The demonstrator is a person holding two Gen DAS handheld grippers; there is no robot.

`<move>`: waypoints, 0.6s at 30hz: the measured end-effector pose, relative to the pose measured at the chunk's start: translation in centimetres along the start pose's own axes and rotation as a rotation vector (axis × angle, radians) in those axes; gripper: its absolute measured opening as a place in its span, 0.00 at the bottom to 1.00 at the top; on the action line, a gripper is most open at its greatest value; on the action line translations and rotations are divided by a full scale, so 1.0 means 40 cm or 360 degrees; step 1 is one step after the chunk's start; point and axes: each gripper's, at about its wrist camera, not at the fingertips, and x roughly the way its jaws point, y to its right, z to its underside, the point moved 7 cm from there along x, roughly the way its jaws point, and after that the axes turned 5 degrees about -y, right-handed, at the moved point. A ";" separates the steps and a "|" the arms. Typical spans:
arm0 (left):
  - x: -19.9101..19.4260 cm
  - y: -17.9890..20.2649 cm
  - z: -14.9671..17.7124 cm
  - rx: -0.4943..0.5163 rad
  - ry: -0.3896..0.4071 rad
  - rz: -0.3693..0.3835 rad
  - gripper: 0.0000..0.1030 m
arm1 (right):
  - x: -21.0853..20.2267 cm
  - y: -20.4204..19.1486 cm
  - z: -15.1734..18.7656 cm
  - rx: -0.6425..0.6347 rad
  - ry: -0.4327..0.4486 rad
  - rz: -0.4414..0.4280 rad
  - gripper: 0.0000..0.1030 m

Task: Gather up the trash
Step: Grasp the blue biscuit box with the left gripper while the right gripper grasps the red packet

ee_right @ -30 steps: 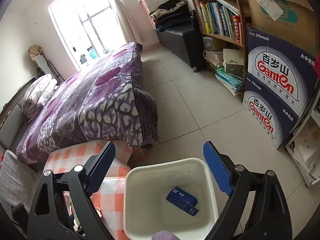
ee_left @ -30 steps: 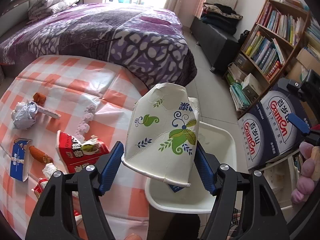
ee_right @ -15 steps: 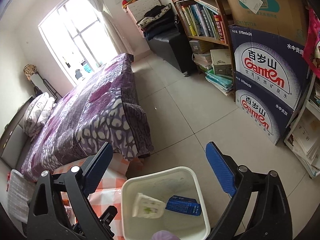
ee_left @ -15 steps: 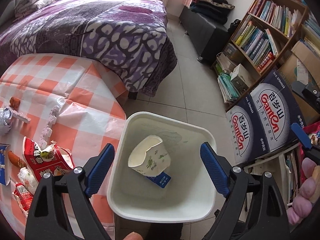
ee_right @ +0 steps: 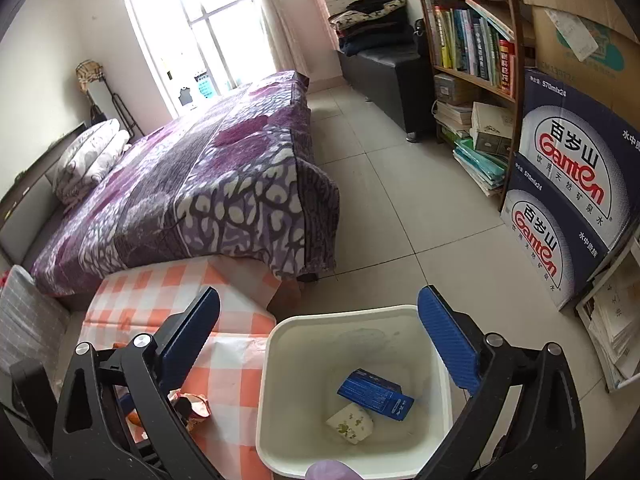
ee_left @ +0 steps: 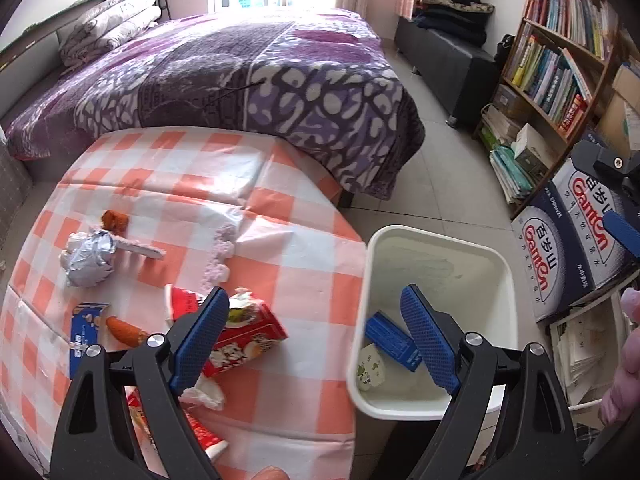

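A white trash bin (ee_left: 440,240) (ee_right: 276,392) stands on the floor at the table's right edge. Inside lie a flowered paper cup (ee_left: 371,366) (ee_right: 350,422) and a blue box (ee_left: 390,339) (ee_right: 374,394). My left gripper (ee_left: 314,338) is open and empty, over the table edge and the bin's left rim. My right gripper (ee_right: 318,338) is open and empty above the bin. On the checked table (ee_left: 280,272) lie a red carton (ee_left: 244,332), a foil ball (ee_left: 86,258), a small blue box (ee_left: 82,330), a sausage piece (ee_left: 126,330) and a brown scrap (ee_left: 115,220).
A purple bed (ee_left: 240,76) stands behind the table. A bookshelf (ee_left: 560,68) and stacked water cartons (ee_left: 568,248) line the right wall. A dark bench (ee_left: 448,56) is at the back. Tiled floor (ee_right: 400,200) lies between the bed and the shelf.
My left gripper opened and dropped the paper cup into the bin, then swung left toward the table. The cup now lies beside the blue box.
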 end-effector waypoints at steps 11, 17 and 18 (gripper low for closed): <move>0.017 -0.264 0.051 -0.0228 -0.0118 -0.0170 0.83 | 0.064 -0.165 0.076 -0.0249 -0.0149 0.0006 0.93; 0.047 -0.378 0.091 -0.0246 -0.0286 -0.0262 0.83 | 0.091 -0.248 0.130 -0.0394 -0.0232 -0.0020 0.93; 0.055 -0.396 0.101 -0.0245 -0.0324 -0.0270 0.83 | 0.095 -0.264 0.143 -0.0425 -0.0256 -0.0032 0.93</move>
